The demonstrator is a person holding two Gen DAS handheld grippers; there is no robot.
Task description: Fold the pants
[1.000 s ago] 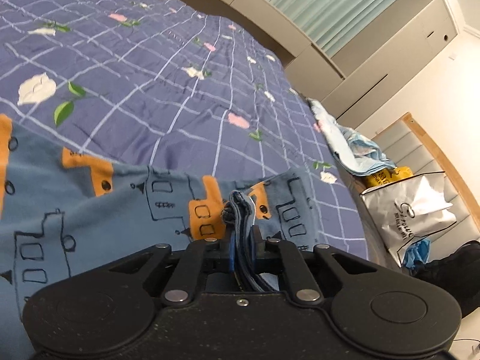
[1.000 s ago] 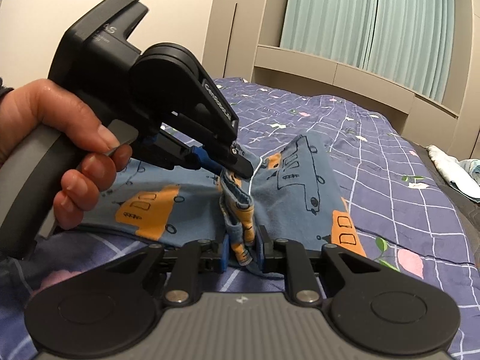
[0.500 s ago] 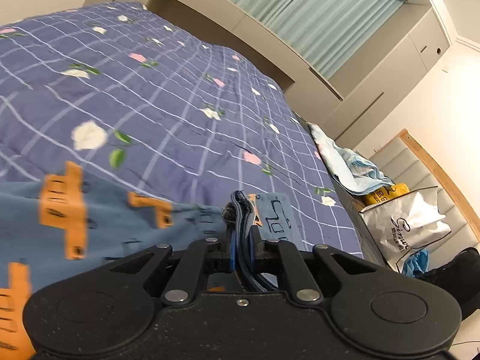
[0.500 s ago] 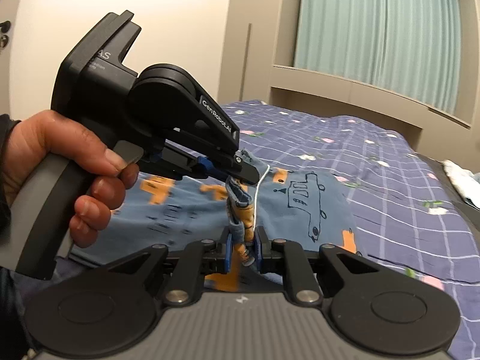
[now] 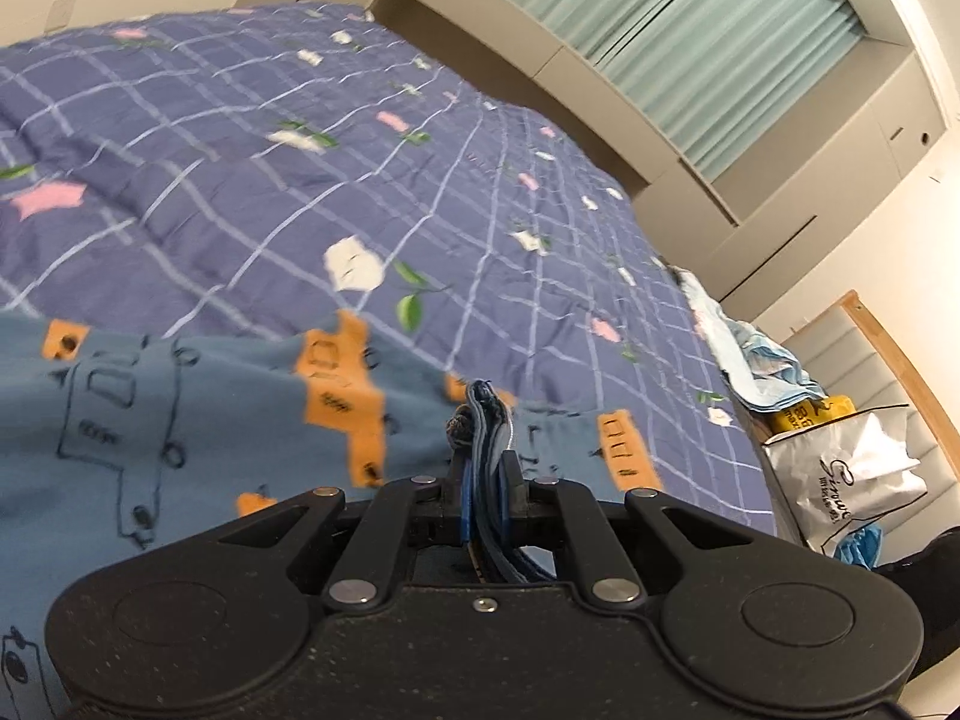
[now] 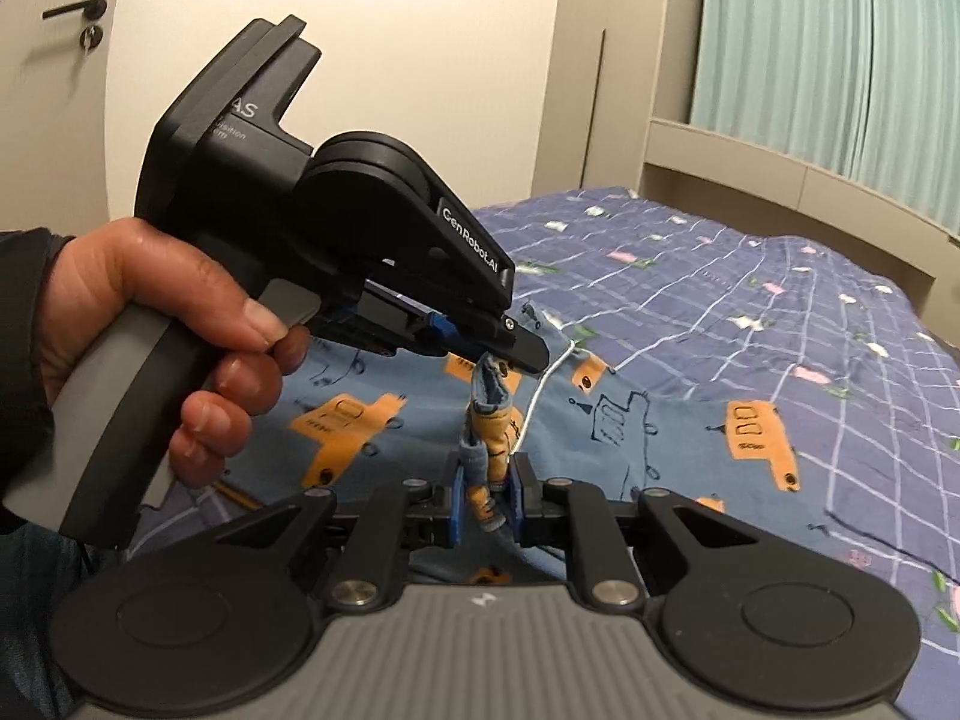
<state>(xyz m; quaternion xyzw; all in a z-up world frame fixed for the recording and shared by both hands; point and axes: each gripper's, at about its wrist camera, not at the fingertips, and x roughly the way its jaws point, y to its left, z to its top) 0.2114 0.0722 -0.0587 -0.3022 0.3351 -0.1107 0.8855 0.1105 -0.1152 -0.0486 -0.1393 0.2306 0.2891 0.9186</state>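
Observation:
The pants (image 5: 180,414) are blue with orange vehicle prints and lie on the bed; they also show in the right wrist view (image 6: 636,432). My left gripper (image 5: 487,468) is shut on a bunched edge of the pants. It shows in the right wrist view (image 6: 516,354), held in a hand, just above and left of my right gripper. My right gripper (image 6: 487,498) is shut on a bunched fold of the pants, lifted off the bed. A white drawstring (image 6: 549,378) hangs between the two grippers.
The bed has a purple checked cover (image 5: 300,168) with flowers. A light blue cloth (image 5: 750,354), a yellow pack and a white bag (image 5: 852,480) lie off the bed's right side. A door (image 6: 66,60) stands at the left.
Both grippers have risen with the pants' edge still held. The views have tilted up, and more of the wall and door shows in the right wrist view.

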